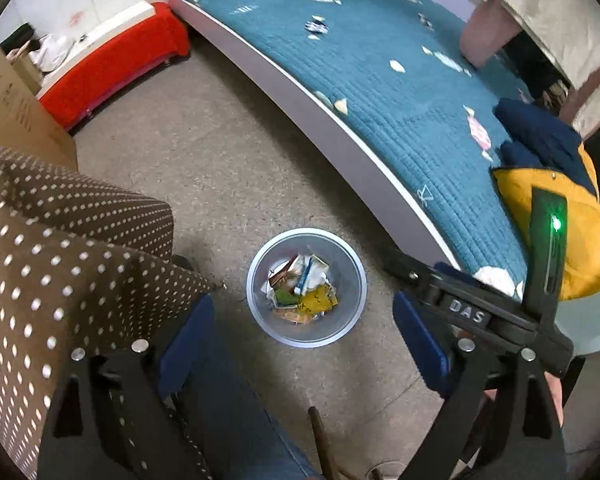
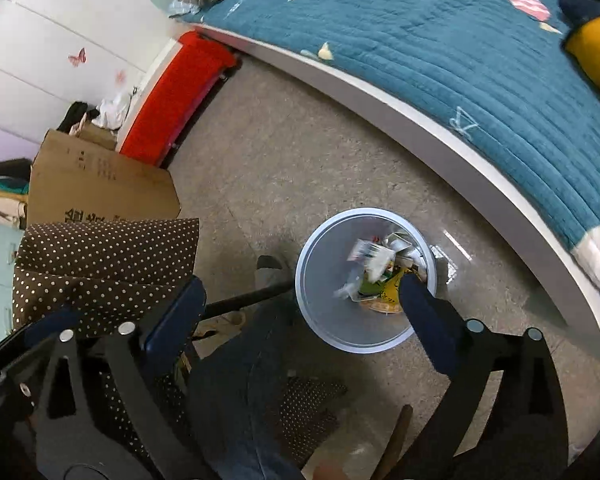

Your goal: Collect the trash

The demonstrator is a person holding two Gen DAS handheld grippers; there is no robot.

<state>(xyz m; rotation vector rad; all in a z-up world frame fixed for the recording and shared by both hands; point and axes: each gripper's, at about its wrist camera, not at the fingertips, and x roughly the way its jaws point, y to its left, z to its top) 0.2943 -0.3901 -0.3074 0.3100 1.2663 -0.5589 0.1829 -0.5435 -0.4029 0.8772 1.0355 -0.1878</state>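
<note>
A pale blue waste bin [image 1: 342, 326] stands on the grey floor beside the bed, holding crumpled wrappers and paper [image 1: 304, 288]. My left gripper [image 1: 302, 300] hangs above the bin, open, with nothing between its blue pads. In the right wrist view the same bin [image 2: 328, 320] sits just below my right gripper [image 2: 300, 284], which is also open and empty. Its right pad [image 2: 420, 304] overlaps the bin's mouth. Some of the trash [image 2: 376, 268] looks blurred there. The right gripper's black body [image 1: 466, 312] also shows at the right of the left wrist view.
A bed with a teal quilt [image 1: 380, 80] curves along the right, with yellow and navy clothes [image 1: 572, 216] on it. A brown polka-dot cloth [image 1: 60, 260], a cardboard box [image 2: 100, 188] and a red bench [image 1: 112, 68] stand left. A person's jeans leg [image 2: 252, 392] is below.
</note>
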